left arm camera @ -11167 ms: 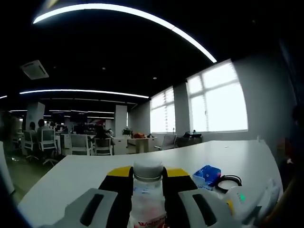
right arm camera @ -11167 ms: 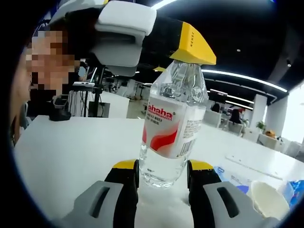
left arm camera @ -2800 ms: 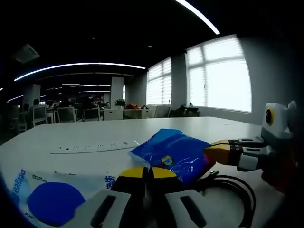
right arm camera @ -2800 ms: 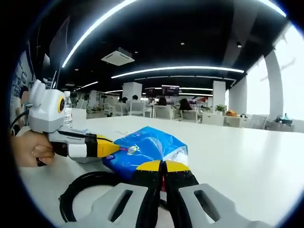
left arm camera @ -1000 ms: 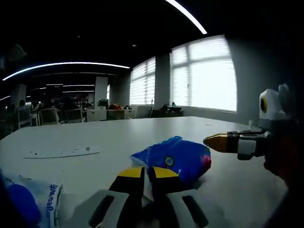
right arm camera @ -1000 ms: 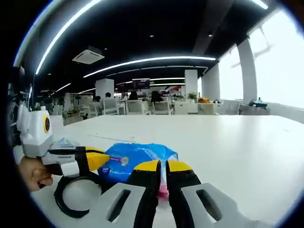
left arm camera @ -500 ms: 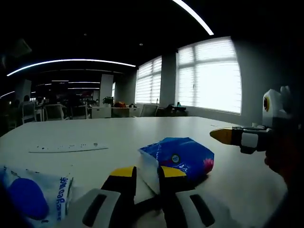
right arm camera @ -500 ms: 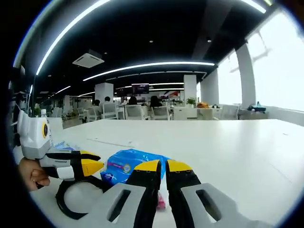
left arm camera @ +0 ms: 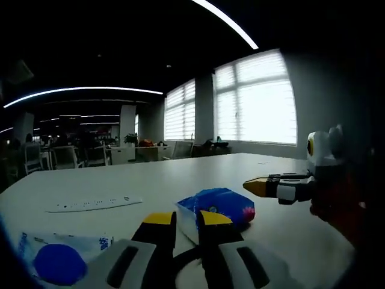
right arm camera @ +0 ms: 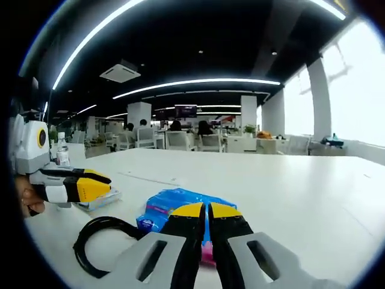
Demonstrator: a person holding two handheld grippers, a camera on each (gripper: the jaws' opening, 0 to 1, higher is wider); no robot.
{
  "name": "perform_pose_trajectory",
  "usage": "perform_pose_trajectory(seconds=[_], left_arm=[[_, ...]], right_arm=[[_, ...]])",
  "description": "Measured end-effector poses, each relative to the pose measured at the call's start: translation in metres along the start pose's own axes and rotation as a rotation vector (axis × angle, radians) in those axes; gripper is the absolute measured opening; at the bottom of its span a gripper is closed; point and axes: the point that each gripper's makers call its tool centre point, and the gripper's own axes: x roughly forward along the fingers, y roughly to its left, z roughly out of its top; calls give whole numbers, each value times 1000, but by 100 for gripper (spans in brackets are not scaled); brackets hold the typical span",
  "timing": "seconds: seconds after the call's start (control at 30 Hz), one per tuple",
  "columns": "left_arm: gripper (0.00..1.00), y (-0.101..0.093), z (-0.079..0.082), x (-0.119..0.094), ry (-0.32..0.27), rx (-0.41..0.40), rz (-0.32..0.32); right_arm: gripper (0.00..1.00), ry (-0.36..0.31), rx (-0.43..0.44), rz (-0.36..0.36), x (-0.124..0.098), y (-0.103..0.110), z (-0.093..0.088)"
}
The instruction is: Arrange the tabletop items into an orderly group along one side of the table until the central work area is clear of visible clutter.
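Left gripper (left arm camera: 179,218) jaws now parted, blue packet (left arm camera: 219,206) released; right gripper (right arm camera: 205,211) jaws apparently closed, pulled back slightly.

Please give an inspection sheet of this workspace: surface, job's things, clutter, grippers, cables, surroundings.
Surface: large white table, mostly bare.
Job's things: crinkled blue plastic tissue pack, lying just ahead of both grippers; white pouch with a blue circle near the left gripper; clear plastic water bottle standing at the far table edge.
Clutter: long flat white strip lying farther back on the table.
Grippers: left gripper open, fingers apart at the pack's near corner; right gripper shut, touching the pack or not: cannot tell.
Cables: black looped cable lying beside the pack.
Surroundings: open office with chairs, ceiling light strips, bright windows.
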Motion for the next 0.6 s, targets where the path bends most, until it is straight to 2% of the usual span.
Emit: perform_pose_trajectory(seconds=[0.2,0.3,0.47,0.5,0.6], left_arm=[[12,11,8,-19,-15,32,-10],[12,19,12,-20,-18,48,-5],[12,37,20,-43,-35,101,30],[12,39,20,-47,-36,107,31],[12,48,23,-59,-39,115,37]], right_arm=[[1,-6,-6,27,3,7,1],[1,-8,-7,36,3,10,2],[1,-7,-25,107,5,31,7],[1,16,-21,127,6,37,4],[1,19,13,166,6,51,1]])
